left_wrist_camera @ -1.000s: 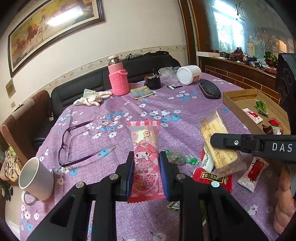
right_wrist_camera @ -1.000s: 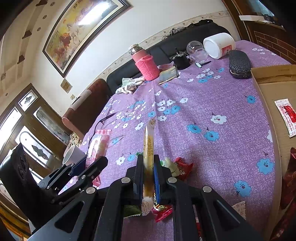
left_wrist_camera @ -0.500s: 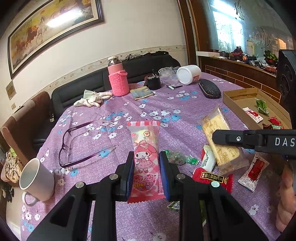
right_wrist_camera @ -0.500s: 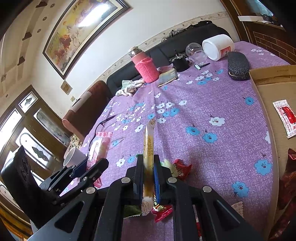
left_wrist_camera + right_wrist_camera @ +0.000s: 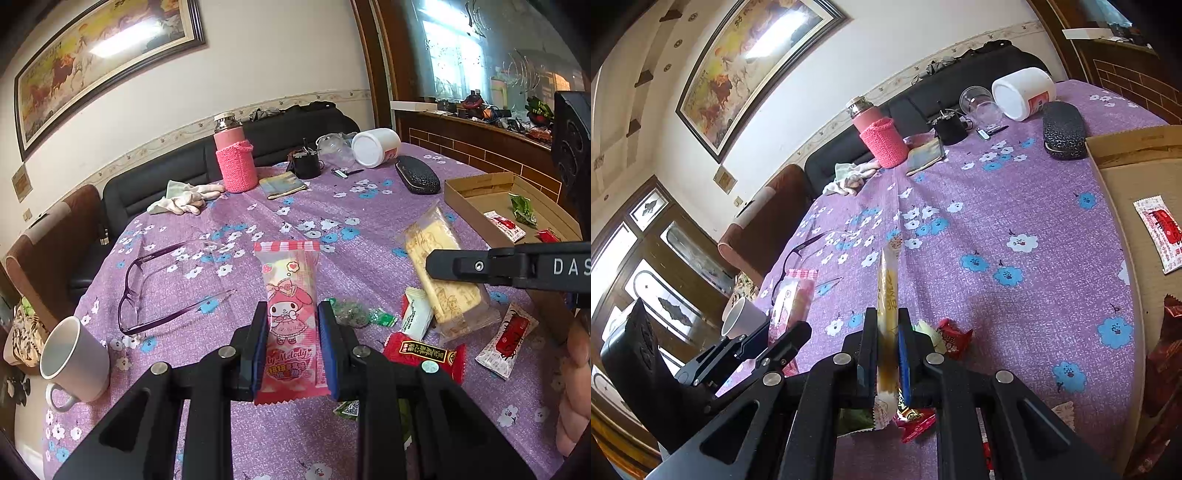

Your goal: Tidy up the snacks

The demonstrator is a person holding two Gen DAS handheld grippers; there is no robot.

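My left gripper (image 5: pixel 291 310) is shut on a pink My Melody snack packet (image 5: pixel 290 295), held upright above the purple flowered tablecloth (image 5: pixel 332 206). My right gripper (image 5: pixel 887 317) is shut on a long yellow cake packet (image 5: pixel 887 280), seen edge-on there and from its flat side (image 5: pixel 436 243) in the left wrist view. Loose snacks lie under and between the grippers: a red packet (image 5: pixel 421 350), a white and green packet (image 5: pixel 417 314), a green candy (image 5: pixel 351 314) and a red and white sachet (image 5: pixel 506 339). A cardboard box (image 5: pixel 476 192) at the right holds several small snacks.
A white mug (image 5: pixel 74 354) and purple glasses (image 5: pixel 155 288) lie at the left. At the far side stand a pink bottle (image 5: pixel 236 158), a white jar (image 5: pixel 376 147) on its side, a black glasses case (image 5: pixel 417 179) and white gloves (image 5: pixel 184 195). A hand (image 5: pixel 576 387) shows at the right edge.
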